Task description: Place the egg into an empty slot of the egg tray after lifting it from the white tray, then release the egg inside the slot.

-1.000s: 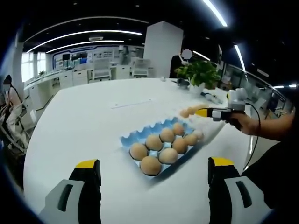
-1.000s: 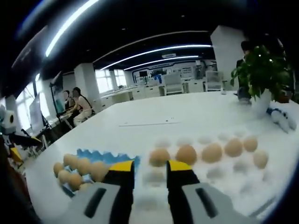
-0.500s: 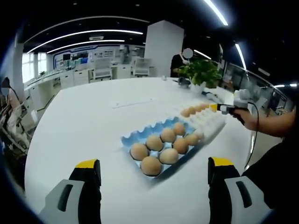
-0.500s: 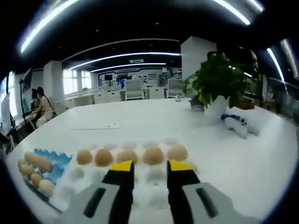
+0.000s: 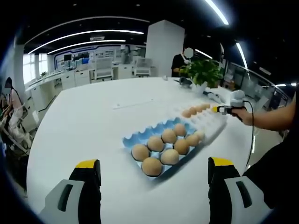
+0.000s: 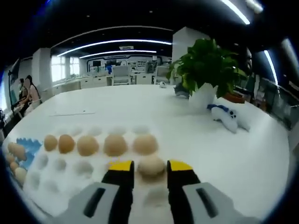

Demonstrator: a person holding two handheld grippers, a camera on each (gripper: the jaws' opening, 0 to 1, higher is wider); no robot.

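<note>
Seven eggs [image 5: 163, 146] sit in the one blue egg tray [image 5: 132, 139], six more eggs [image 6: 115, 144] rest on the one white tray [image 6: 70, 179], and one potted plant [image 6: 204, 70] stands toward the tabletop's [image 6: 261, 158] far edge.

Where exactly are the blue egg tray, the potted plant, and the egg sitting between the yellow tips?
Blue egg tray [image 5: 132, 139]: left gripper view, bare scalloped edge at its near-left corner.
Potted plant [image 6: 205, 65]: right gripper view, on the leaves.
Egg [image 6: 150, 164]: right gripper view, on its rounded top, between the tool's jaws.
</note>
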